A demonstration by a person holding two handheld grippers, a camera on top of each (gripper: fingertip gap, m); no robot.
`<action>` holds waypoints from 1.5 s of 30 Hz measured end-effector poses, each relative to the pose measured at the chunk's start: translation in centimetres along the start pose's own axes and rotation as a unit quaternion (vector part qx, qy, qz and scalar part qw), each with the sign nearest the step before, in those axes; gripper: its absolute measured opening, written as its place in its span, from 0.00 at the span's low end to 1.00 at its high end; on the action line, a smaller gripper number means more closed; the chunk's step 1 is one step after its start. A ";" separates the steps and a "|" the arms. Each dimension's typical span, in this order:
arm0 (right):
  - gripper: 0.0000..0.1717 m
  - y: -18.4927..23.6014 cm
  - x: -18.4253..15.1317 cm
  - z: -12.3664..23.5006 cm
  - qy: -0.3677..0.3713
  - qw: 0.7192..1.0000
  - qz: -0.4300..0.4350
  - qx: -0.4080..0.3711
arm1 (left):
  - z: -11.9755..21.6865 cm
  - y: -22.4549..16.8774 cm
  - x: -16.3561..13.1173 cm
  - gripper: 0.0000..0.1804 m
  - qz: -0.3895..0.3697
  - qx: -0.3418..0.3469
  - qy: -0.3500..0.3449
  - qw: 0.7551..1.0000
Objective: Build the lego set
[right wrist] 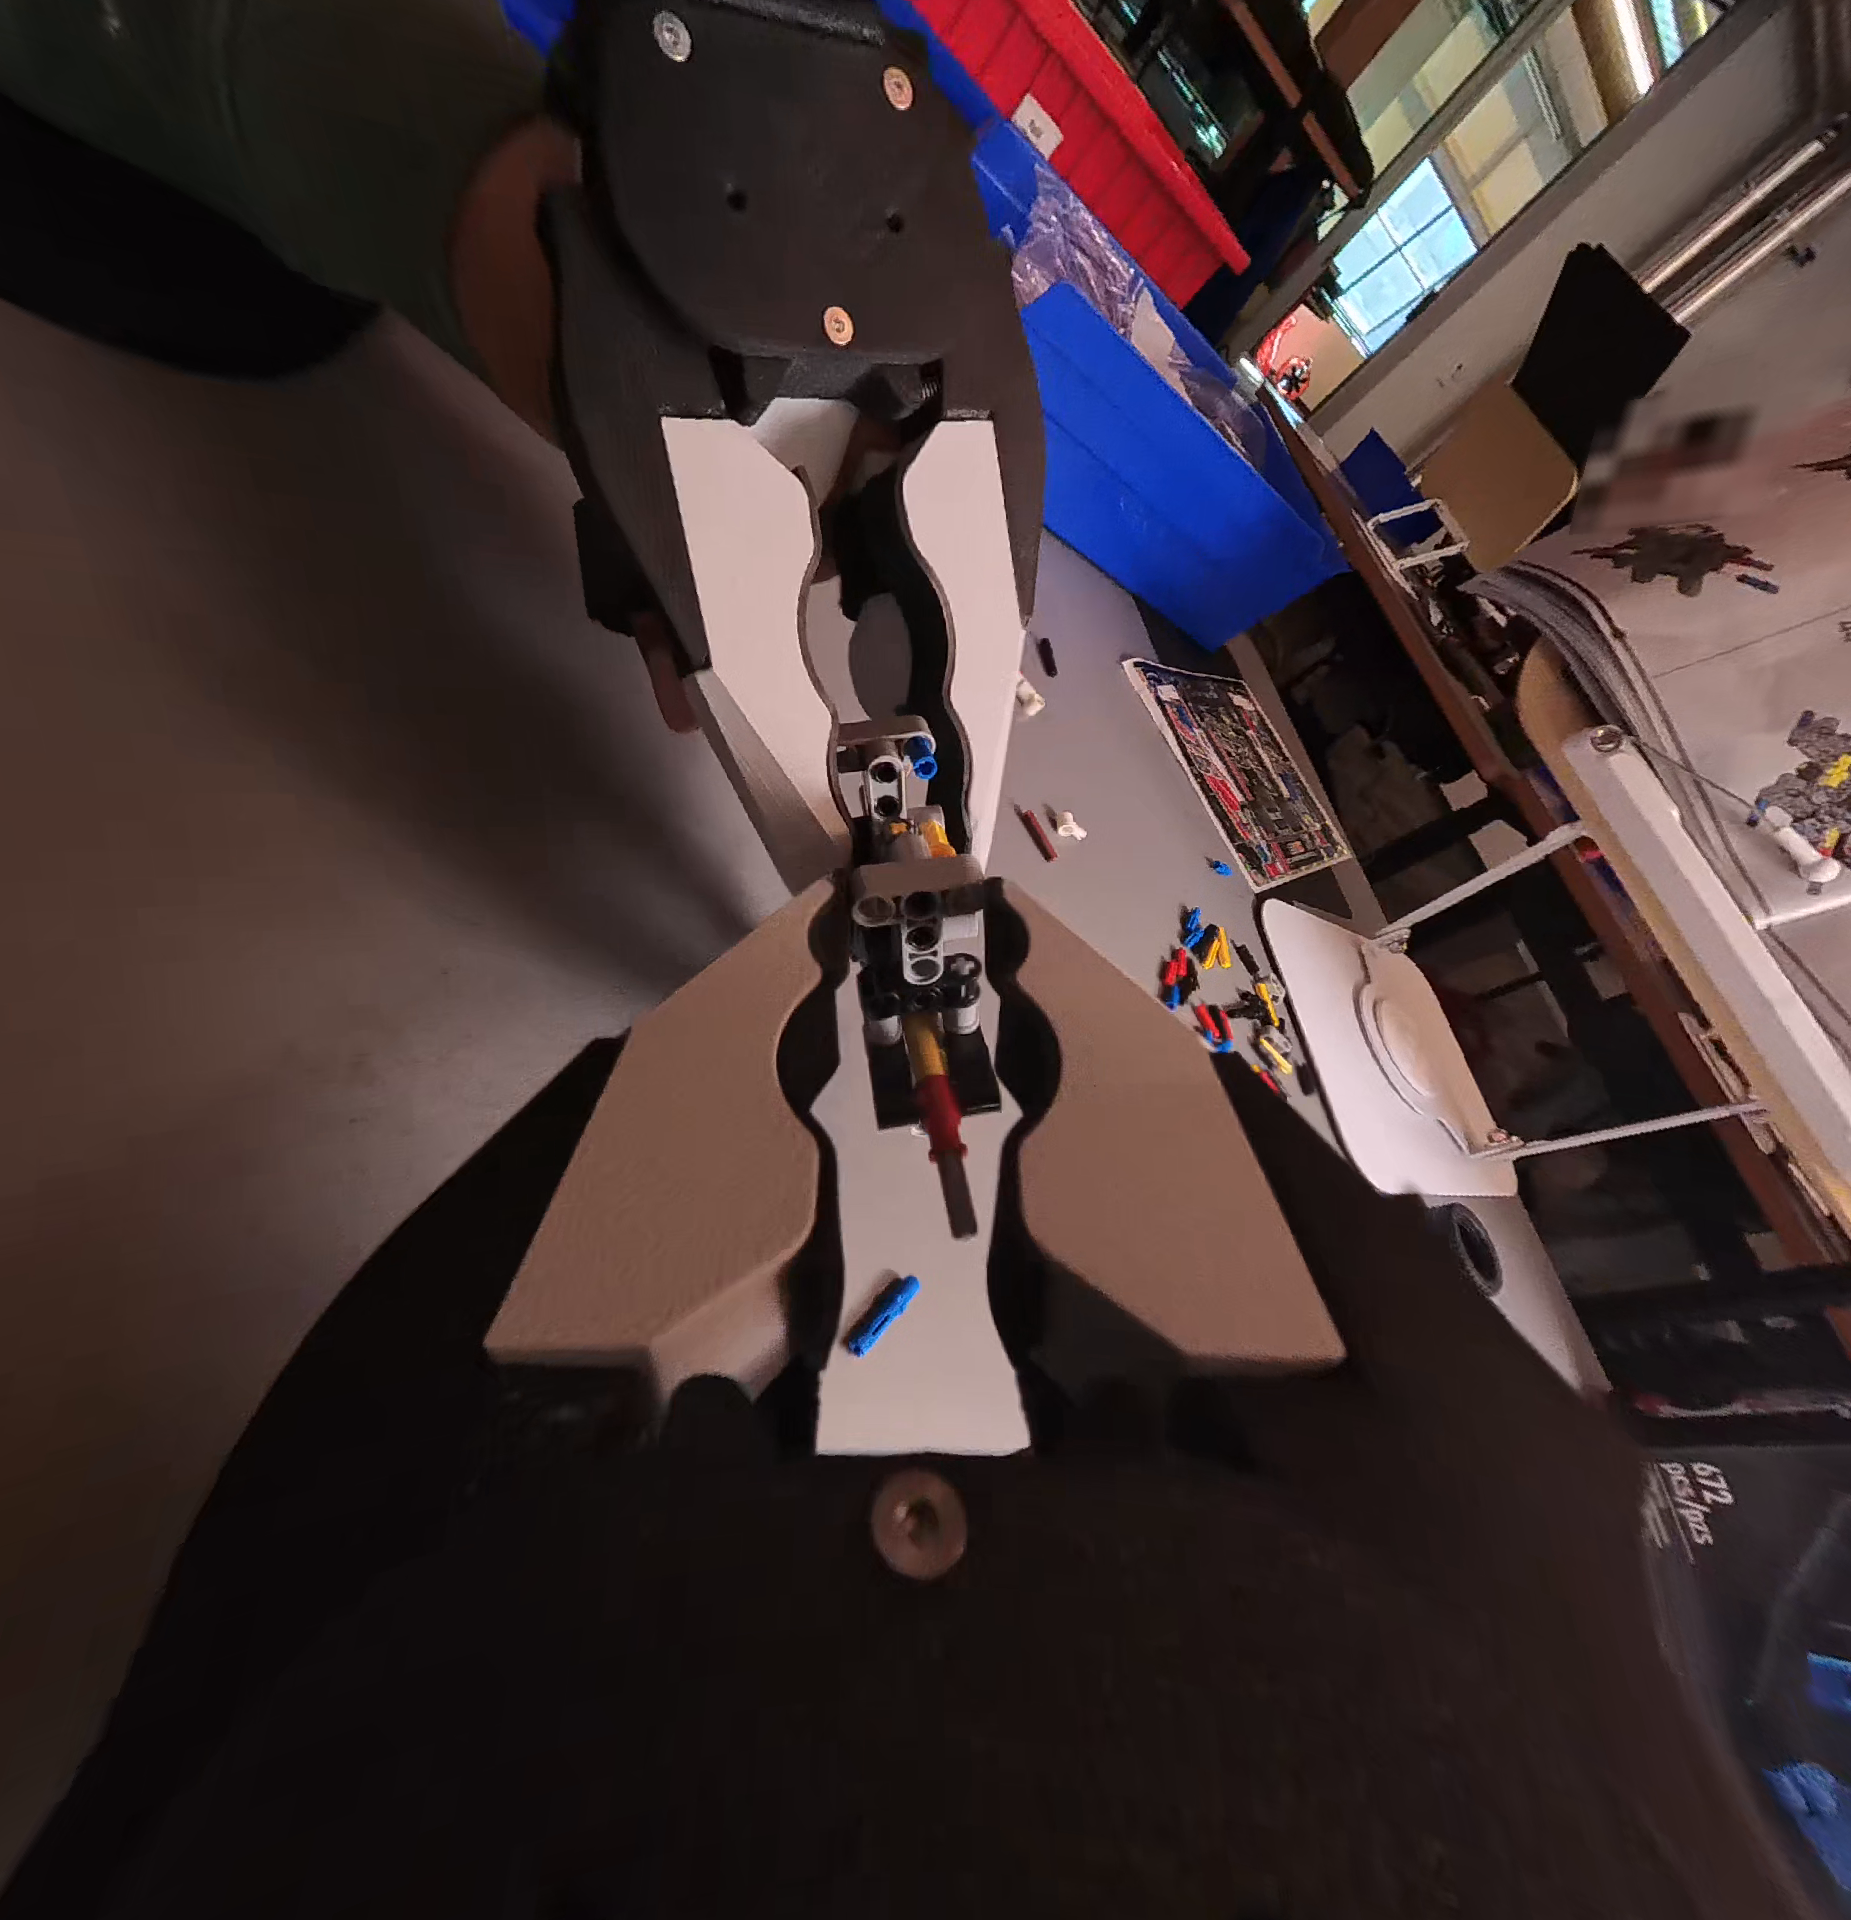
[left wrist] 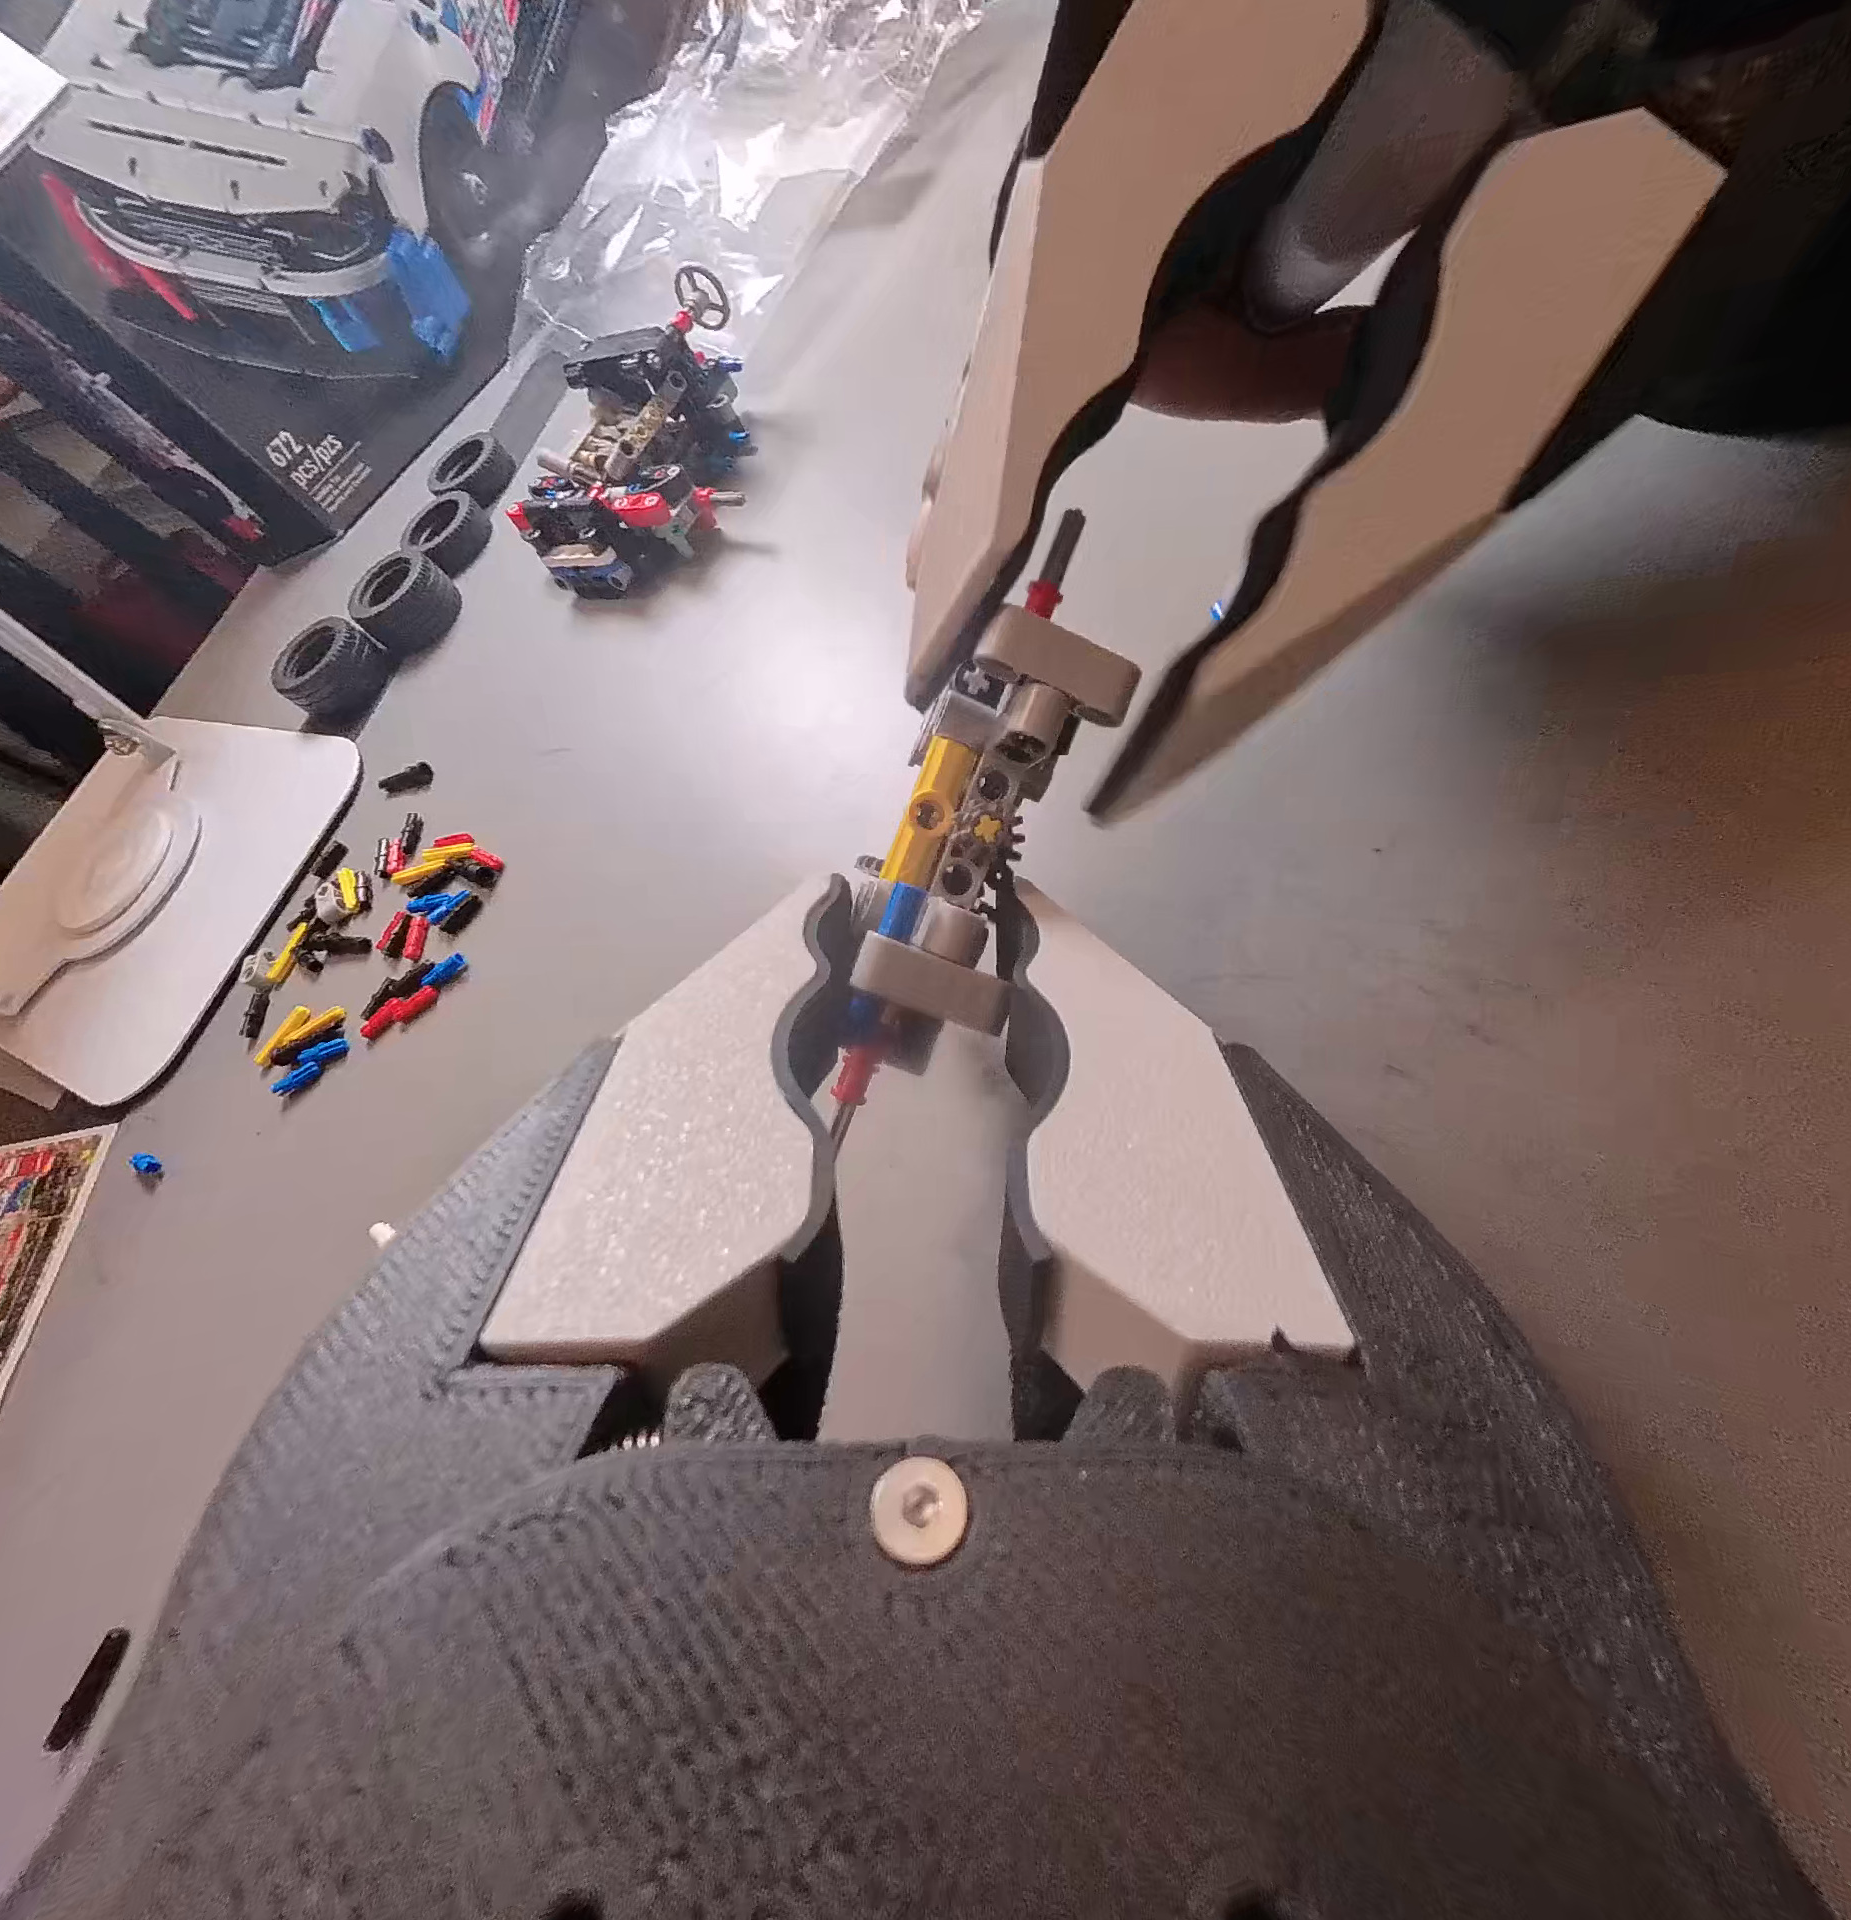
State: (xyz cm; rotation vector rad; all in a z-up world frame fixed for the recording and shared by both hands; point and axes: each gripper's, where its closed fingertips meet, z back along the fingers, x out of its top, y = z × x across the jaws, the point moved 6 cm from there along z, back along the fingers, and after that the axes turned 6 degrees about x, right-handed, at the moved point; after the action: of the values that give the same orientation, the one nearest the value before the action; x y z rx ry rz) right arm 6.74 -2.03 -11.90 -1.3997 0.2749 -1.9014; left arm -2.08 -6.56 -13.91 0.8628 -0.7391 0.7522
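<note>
A small brick assembly (left wrist: 962, 821) of grey beams, a yellow and blue axle, a black gear and red bushes is held above the grey table (left wrist: 1316, 935). My left gripper (left wrist: 926, 935) is shut on its near end, at a grey beam. My right gripper (left wrist: 1025, 727) comes in from the upper right and closes on the far end. In the right wrist view my right gripper (right wrist: 916, 904) pinches a grey beam of the assembly (right wrist: 921, 956), and my left gripper (right wrist: 900, 821) grips the other end. A loose blue pin (right wrist: 885, 1314) lies on the table below.
To the left lie a pile of coloured pins (left wrist: 381, 935), several black tyres (left wrist: 401, 592), a partly built chassis (left wrist: 640, 468), a car set box (left wrist: 225, 260), a white stand base (left wrist: 142, 883) and a booklet (left wrist: 17, 1247). Blue bins (right wrist: 1160, 468) stand at the table's far side. The grippers are tip to tip, or close to it.
</note>
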 end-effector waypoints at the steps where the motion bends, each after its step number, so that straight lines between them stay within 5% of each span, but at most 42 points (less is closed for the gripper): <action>1: 0.14 0.0 -0.1 0.2 -0.006 1.000 -0.007 0.006 | 0.0 -0.1 0.0 0.15 -0.001 -0.004 -0.005 1.000; 9: 0.13 -0.6 -0.5 1.8 -0.107 0.986 -0.120 0.049 | 1.3 -0.3 0.9 0.15 0.038 -0.077 -0.108 0.990; 12: 0.14 -0.8 -0.3 2.4 -0.148 0.975 -0.154 0.069 | 1.6 -0.2 1.0 0.30 0.105 -0.139 -0.138 0.975; 15: 0.14 -1.0 0.3 3.1 -0.198 0.958 -0.190 0.087 | 1.5 -0.5 0.9 0.34 0.125 -0.174 -0.149 0.965; 23: 0.14 -1.5 0.7 3.3 -0.257 0.926 -0.255 0.107 | 1.2 -1.8 1.9 0.13 0.108 -0.164 -0.167 0.966; 36: 0.14 -2.2 -2.1 2.7 -0.181 0.938 -0.281 0.096 | 1.7 0.3 1.2 0.13 0.074 -0.104 -0.140 0.982; 45: 0.24 -2.2 -0.4 2.1 -0.055 0.990 -0.125 -0.019 | 0.8 0.9 0.2 0.12 -0.016 0.009 0.004 1.000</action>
State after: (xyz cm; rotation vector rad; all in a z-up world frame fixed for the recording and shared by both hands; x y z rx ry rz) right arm 7.68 0.31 -10.12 -1.6230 0.0846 -2.0180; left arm -2.91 -6.81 -13.09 0.8848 -0.7111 0.7346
